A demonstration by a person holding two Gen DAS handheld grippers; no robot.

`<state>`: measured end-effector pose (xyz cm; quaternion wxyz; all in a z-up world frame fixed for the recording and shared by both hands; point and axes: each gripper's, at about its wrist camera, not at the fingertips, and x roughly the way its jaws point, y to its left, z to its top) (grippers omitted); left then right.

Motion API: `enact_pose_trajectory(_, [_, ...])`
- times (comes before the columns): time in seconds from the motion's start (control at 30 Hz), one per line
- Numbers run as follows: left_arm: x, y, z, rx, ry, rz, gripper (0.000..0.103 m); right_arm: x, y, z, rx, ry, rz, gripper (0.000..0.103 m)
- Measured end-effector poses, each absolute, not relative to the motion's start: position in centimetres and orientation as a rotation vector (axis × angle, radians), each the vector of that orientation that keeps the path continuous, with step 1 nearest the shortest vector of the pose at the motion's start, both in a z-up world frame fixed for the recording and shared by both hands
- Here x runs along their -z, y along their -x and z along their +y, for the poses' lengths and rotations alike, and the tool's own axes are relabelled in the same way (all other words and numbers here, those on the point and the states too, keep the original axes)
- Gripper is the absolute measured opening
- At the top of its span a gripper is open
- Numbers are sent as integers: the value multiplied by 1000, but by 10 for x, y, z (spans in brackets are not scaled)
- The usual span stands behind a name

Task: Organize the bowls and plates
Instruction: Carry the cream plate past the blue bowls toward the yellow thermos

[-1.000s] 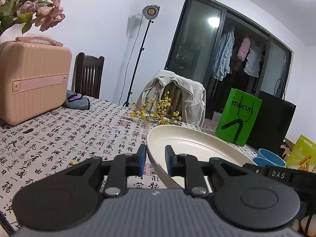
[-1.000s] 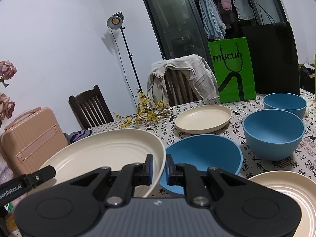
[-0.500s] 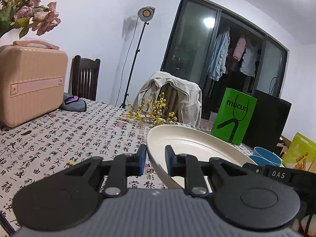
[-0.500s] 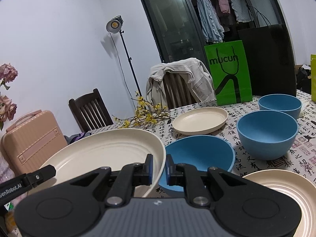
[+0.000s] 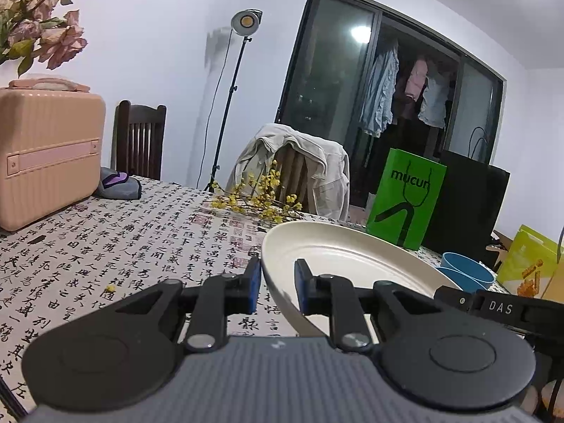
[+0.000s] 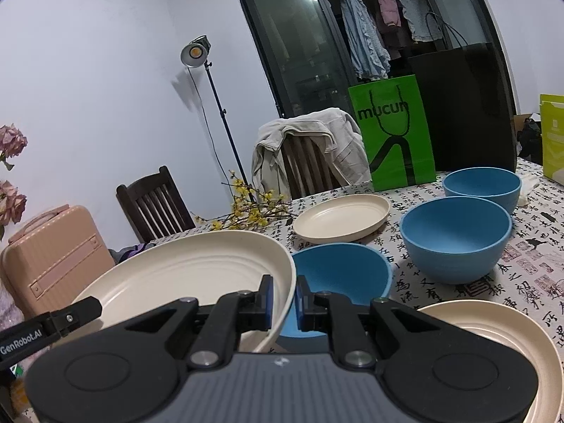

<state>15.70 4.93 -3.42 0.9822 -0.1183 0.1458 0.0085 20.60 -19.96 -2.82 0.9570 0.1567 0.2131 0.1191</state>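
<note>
Plate (image 6: 183, 275), cream, sat at lower centre, clamped on opposite rims by left hand-held gripper (image 5: 278, 283) and right hand-held gripper (image 6: 283, 298); unchanged from before, carried above the table (image 5: 105, 243), not yet stacked.

The green paper bag (image 6: 394, 141) standing at the far edge of the counter (image 6: 528, 246) carries the word "mucun" in dark lowercase letters across its upper half, legible from both wrist views. The black bar (image 5: 493, 306) reaching in at the right of the left wrist view is marked "DAS" in pale capitals. The black bar (image 6: 46, 328) entering from the left of the right wrist view reads "GenRobot.AI". The tablecloth (image 5: 105, 246) is printed all over with black Chinese calligraphy and small red seal stamps.
</note>
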Motion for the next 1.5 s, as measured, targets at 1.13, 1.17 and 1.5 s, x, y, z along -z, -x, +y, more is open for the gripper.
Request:
enact_pose_trajectory(1.13, [36, -159, -8, 48, 172, 313, 20, 39, -187, -264, -184, -365, 403, 13])
enact_pose_trajectory(1.17, [36, -159, -11, 51, 169, 314, 20, 39, -186, -266, -182, -365, 402, 13])
enact_pose_trajectory(1.5, [37, -158, -33, 75, 143, 319, 21, 43, -180, -284, -157, -376, 394, 13])
